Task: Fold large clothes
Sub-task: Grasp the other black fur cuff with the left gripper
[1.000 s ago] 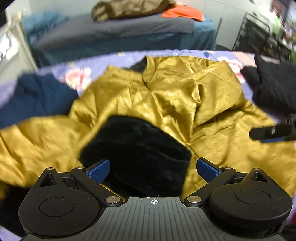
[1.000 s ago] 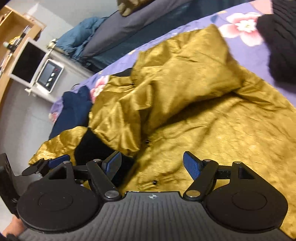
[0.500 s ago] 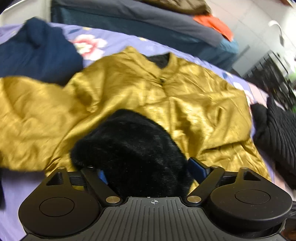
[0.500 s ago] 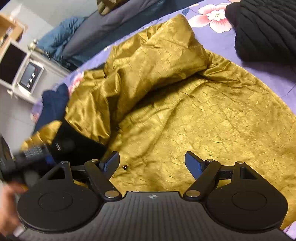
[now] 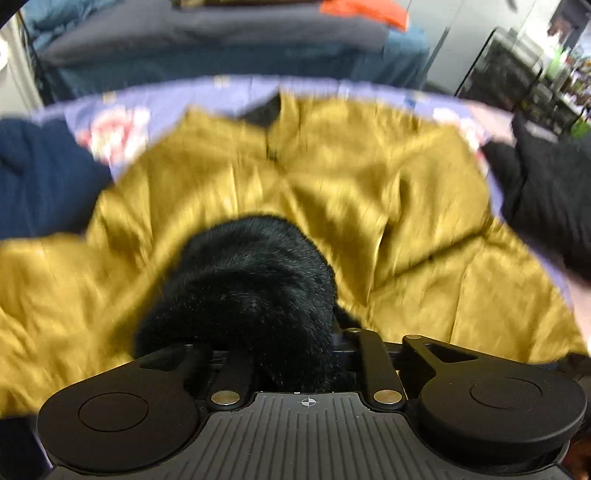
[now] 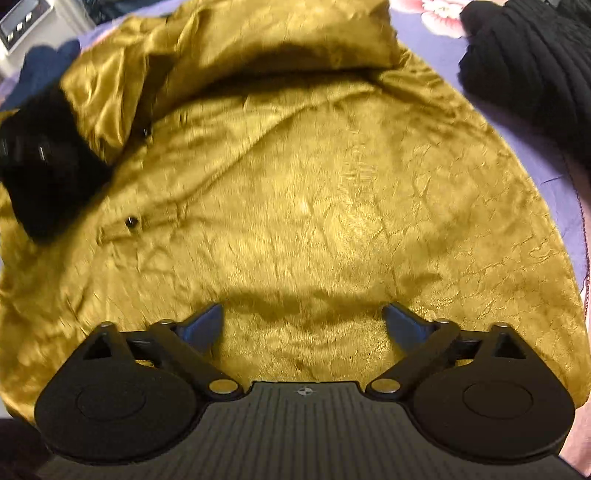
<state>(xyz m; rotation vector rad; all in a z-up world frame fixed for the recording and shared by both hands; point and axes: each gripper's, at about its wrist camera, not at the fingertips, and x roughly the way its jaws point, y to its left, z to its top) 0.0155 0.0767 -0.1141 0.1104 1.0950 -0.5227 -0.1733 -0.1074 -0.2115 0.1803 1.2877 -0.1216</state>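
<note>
A crinkled gold satin jacket [image 5: 369, 192] lies spread on a purple floral sheet [image 5: 122, 125]. Its black fur lining [image 5: 251, 273] is turned out at the near hem. My left gripper [image 5: 291, 332] is closing on a bunched fold of that fur, which fills the gap and hides the pads. In the right wrist view the same jacket [image 6: 314, 184] fills the frame, with the fur [image 6: 48, 177] at far left. My right gripper [image 6: 303, 314] hovers close over the flat gold cloth, its jaws opening wide, nothing pinched between them.
A black ribbed knit garment [image 6: 535, 66] lies at the right edge of the sheet, also seen from the left wrist [image 5: 546, 192]. A navy garment [image 5: 40, 173] sits to the left. A second bed [image 5: 221, 40] with an orange cloth [image 5: 362, 11] stands behind.
The left jaws came in from wide open onto the fur fold. The right gripper sank toward the gold cloth, tilted more steeply down, and its jaws spread wider.
</note>
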